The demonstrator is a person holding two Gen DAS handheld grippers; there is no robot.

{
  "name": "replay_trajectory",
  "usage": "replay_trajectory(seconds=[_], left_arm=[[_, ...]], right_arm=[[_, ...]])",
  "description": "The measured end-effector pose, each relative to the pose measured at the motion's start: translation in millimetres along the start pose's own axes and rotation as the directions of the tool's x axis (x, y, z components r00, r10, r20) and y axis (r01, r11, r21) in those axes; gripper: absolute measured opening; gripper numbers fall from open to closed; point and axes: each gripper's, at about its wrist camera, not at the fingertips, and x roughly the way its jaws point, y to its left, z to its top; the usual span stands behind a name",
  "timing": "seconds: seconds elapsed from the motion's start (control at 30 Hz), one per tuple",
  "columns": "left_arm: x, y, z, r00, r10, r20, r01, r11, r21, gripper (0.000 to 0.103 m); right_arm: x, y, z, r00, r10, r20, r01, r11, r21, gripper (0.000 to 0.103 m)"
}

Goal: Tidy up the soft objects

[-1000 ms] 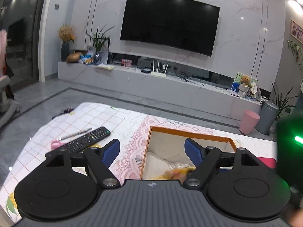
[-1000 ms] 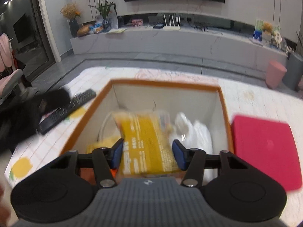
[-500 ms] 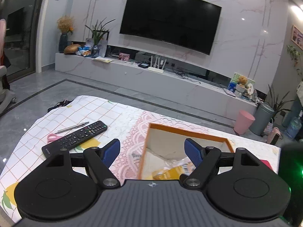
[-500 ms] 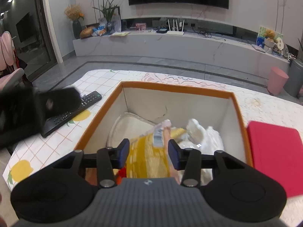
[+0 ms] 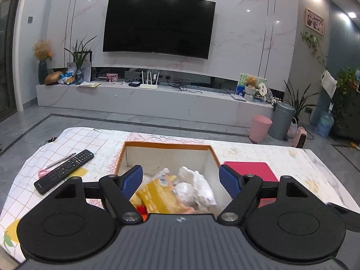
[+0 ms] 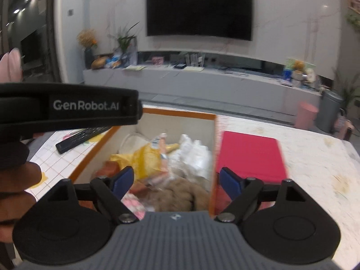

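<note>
Orange-rimmed box (image 6: 180,114) holds the yellow packet (image 6: 146,159), just released as the right gripper (image 6: 175,181) jaws spread; left gripper (image 5: 181,180) gapes empty. Heaped contents may spill.

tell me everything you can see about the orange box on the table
The box is open-topped and rectangular, with an orange rim and outer sides and pale, cardboard-like inner walls. It stands upright on the patterned tablecloth. Inside lie a yellow packet, crumpled white plastic bags, something brown and fuzzy and a pink item. A red flat case lies right beside its right wall; a remote lies apart on its left. No tongs touch it.
</note>
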Motion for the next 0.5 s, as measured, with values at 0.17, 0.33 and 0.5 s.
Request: replay_trajectory(seconds=[0.17, 0.33, 0.5], left_arm=[[-23.6, -25.5, -13.6, 1.000, -0.001, 0.019, 0.000, 0.997, 0.080, 0.091], [-40.8, -39.5, -29.7, 0.999, 0.010, 0.033, -0.013, 0.995, 0.099, 0.091], [-53.3, -51.9, -41.9, 0.998, 0.019, 0.052, -0.025, 0.993, 0.118, 0.091]], right_arm=[[-40.4, -18.9, -14.1, 0.998, -0.059, 0.036, 0.058, 0.998, 0.014, 0.088], [-76.2, -28.4, -26.5, 0.994, -0.069, 0.079, 0.066, 0.997, 0.036, 0.091], [-96.7, -38.3, -41.7, 0.993, -0.057, 0.106, 0.054, 0.998, 0.027, 0.092]])
